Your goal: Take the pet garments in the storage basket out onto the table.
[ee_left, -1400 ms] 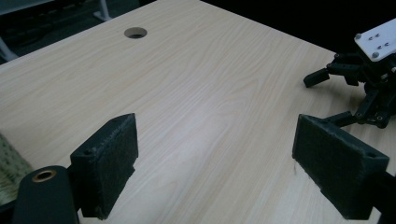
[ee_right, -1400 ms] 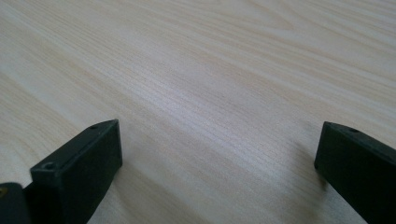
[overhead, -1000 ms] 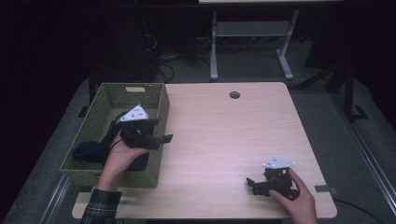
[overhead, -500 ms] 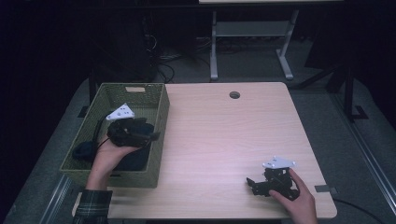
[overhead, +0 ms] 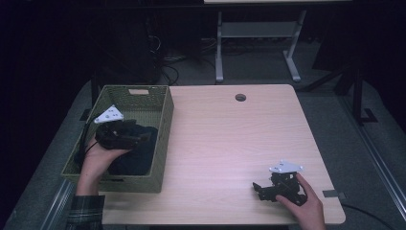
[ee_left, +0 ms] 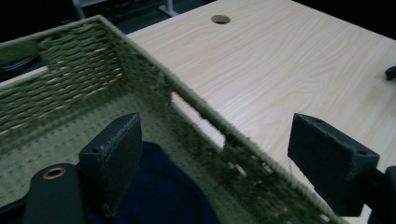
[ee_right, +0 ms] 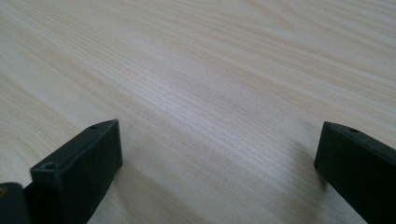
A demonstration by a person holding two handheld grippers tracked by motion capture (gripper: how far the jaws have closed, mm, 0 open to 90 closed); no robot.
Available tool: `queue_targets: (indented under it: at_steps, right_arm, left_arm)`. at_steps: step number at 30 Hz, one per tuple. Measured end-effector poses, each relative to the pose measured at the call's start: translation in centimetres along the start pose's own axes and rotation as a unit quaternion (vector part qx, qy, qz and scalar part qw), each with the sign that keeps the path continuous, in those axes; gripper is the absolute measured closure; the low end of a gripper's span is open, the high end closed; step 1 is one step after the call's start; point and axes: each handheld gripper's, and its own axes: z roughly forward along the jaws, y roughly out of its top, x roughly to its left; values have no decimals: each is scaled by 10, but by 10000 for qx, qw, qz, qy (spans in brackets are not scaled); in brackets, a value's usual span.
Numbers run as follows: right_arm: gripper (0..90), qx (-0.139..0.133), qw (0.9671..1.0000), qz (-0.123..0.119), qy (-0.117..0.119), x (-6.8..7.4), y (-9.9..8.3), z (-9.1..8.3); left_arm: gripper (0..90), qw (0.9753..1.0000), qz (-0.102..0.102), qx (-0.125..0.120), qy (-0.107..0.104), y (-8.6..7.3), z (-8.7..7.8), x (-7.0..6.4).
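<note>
- The left gripper [overhead: 143,138] hangs inside the woven green basket [overhead: 165,120], its jaws spread wide with nothing between them; in the left gripper view [ee_left: 212,154] one jaw sits over the basket's inside and the other over the basket's near wall and the table beyond.
- Just under that gripper lies a dark navy cloth [overhead: 136,155], bunched on the basket floor (its fold is hard to read in the dim light); the left gripper view shows the cloth [ee_left: 163,196] beside the inner jaw, whether touching it I cannot tell.
- The person's left hand [overhead: 98,158] grips the tool from below, a plaid sleeve [overhead: 84,215] showing at the bottom edge.
- The basket stands at the left side of the light wooden table [overhead: 230,143], with a handle slot in its far wall.
- The right gripper [overhead: 257,188] rests low on the table near the front right corner, well apart from the basket, jaws wide apart and empty; the right gripper view [ee_right: 219,163] shows bare wood grain between them.
- A round cable hole [overhead: 240,97] sits near the table's far edge.
</note>
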Motion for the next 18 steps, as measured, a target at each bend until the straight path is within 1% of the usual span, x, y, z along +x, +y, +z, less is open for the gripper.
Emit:
queue_targets:
  at_steps: [3, 8, 11, 18]
  right_arm:
    - [4, -2, 10000, -1, -1, 0, 0, 0]
    - [4, -1, 10000, 5, -1, 0, 0, 0]
    - [4, -4, 10000, 12, -1, 0, 0, 0]
    - [4, -3, 10000, 9, 6, 0, 0, 0]
  left_arm:
    - [190, 9999, -39, 43, 96, -3, -5, 6]
    - [212, 9994, -16, 232, 269, -8, -13, 16]
    - [224, 9989, -106, 269, 366, -12, -18, 21]
    - [245, 9968, -132, 556, 566, -20, -28, 33]
